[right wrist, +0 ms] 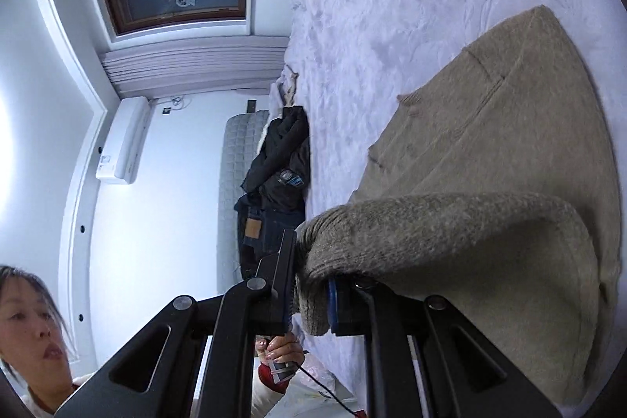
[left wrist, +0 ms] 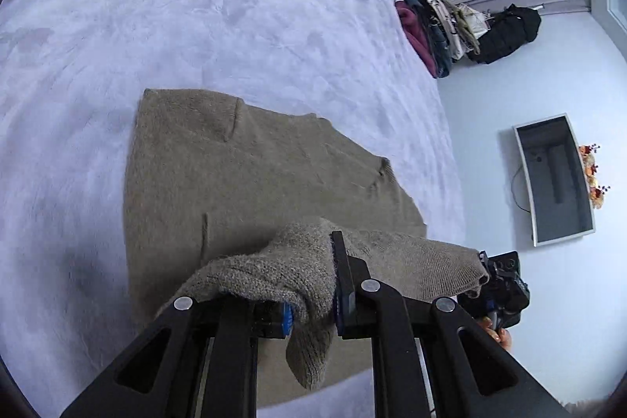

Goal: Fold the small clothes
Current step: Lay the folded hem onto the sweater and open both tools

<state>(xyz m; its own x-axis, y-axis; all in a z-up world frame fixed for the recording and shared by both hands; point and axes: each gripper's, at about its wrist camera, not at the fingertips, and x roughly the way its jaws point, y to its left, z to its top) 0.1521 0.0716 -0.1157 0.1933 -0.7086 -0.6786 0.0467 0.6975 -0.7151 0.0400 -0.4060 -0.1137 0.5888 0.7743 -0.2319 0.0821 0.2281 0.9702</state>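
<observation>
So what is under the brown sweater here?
The brown sweater lies spread on a pale fluffy blanket, its near edge lifted in the left tool and right tool. Whatever lies directly beneath the fabric is covered.

A taupe knitted sweater (left wrist: pixel 243 175) lies spread flat on the pale fluffy bed cover (left wrist: pixel 196 6), its body smooth and wide. One edge of it is lifted off the rest, a thick fuzzy fold (left wrist: pixel 298 261) raised and stretched in a band above the flat part. In the right wrist view that same raised band (right wrist: pixel 450 222) arches over the sweater's flat body (right wrist: pixel 509 128), the knit ribbed at its end.
</observation>
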